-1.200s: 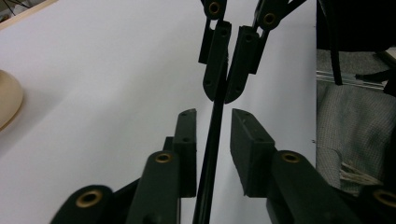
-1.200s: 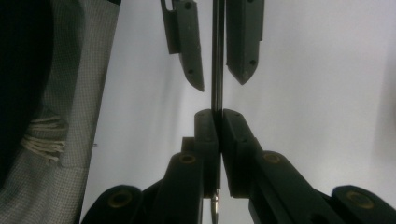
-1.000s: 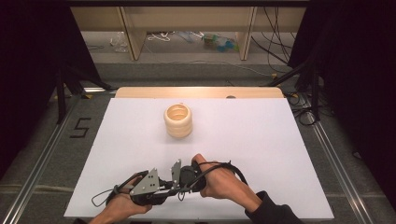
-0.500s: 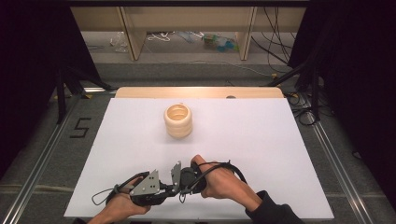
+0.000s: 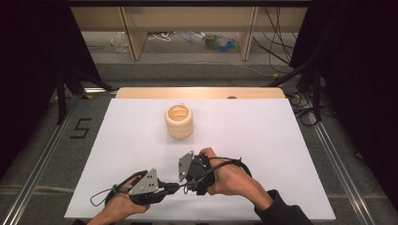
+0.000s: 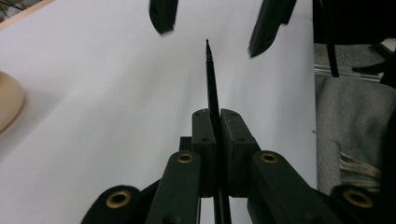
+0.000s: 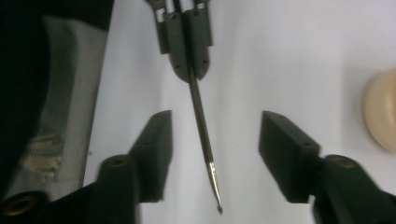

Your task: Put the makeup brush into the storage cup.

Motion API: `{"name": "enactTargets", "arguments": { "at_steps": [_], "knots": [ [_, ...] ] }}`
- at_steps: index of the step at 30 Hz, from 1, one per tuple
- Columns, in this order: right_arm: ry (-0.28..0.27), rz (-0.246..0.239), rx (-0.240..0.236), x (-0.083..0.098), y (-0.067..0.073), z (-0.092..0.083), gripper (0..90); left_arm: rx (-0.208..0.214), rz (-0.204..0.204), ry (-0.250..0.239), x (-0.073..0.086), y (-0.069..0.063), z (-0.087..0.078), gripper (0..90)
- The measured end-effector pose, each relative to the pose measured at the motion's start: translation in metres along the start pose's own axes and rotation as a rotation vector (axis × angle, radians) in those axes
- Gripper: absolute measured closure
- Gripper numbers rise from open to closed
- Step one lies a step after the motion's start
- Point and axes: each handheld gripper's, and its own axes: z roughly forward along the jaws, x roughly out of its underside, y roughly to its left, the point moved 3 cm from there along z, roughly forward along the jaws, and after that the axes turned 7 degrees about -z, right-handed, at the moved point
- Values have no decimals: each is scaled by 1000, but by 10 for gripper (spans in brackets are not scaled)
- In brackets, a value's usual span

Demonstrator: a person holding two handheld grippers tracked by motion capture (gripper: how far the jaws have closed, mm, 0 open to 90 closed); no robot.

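Note:
A thin black pen (image 6: 211, 79) with a fine metal tip sticks out of my left gripper (image 6: 215, 116), whose jaws are shut on its shaft. Facing it is my right gripper (image 7: 215, 140), whose jaws have just been opening. They stand apart on either side of the pen's tip end (image 7: 201, 121) without touching it. In the high view both grippers meet near the table's front edge: left gripper (image 5: 172, 188), right gripper (image 5: 182, 183). A stack of pale wooden rings (image 5: 179, 121) stands farther back at the middle.
A white sheet (image 5: 263, 140) covers the table, with a wooden strip (image 5: 202, 92) along its far edge. Grey floor and metal rails (image 5: 338, 159) flank the sides. Cables trail from both grippers near the front edge.
The right hand and its gripper have shifted slightly right and away from the front edge. The left hand has stayed put with the pen.

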Motion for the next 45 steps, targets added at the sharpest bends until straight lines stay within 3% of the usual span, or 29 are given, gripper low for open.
{"name": "enactTargets", "arguments": {
  "at_steps": [1,4,8,11,15,20,24,31,34,39,45],
  "knots": [
    [-38,0,25,2,-3,-3,390,-10,-5,-8,0,1,0,849],
    [-100,69,103,9,-8,-12,319,-42,-35,-44,-2,5,-3,848],
    [-227,255,168,19,-10,-23,243,-90,-71,-98,-5,10,-7,848],
    [-322,380,248,27,-13,-30,211,-123,-98,-129,-7,13,-10,848],
    [-416,510,250,35,-15,-35,217,-145,-122,-180,-9,17,-14,848],
    [-478,641,237,44,-18,-30,215,-172,-144,-226,-11,19,-17,848],
    [-491,690,250,50,-21,-26,210,-188,-172,-253,-13,19,-19,847],
    [-550,778,207,55,-23,-19,205,-216,-183,-300,-15,21,-22,847],
    [-540,768,218,54,-22,-14,188,-224,-202,-331,-16,22,-24,847],
    [-609,821,154,51,-21,-8,187,-226,-220,-343,-16,22,-26,847],
    [-657,837,124,47,-21,-2,171,-225,-215,-345,-17,20,-24,847]
  ]
}}
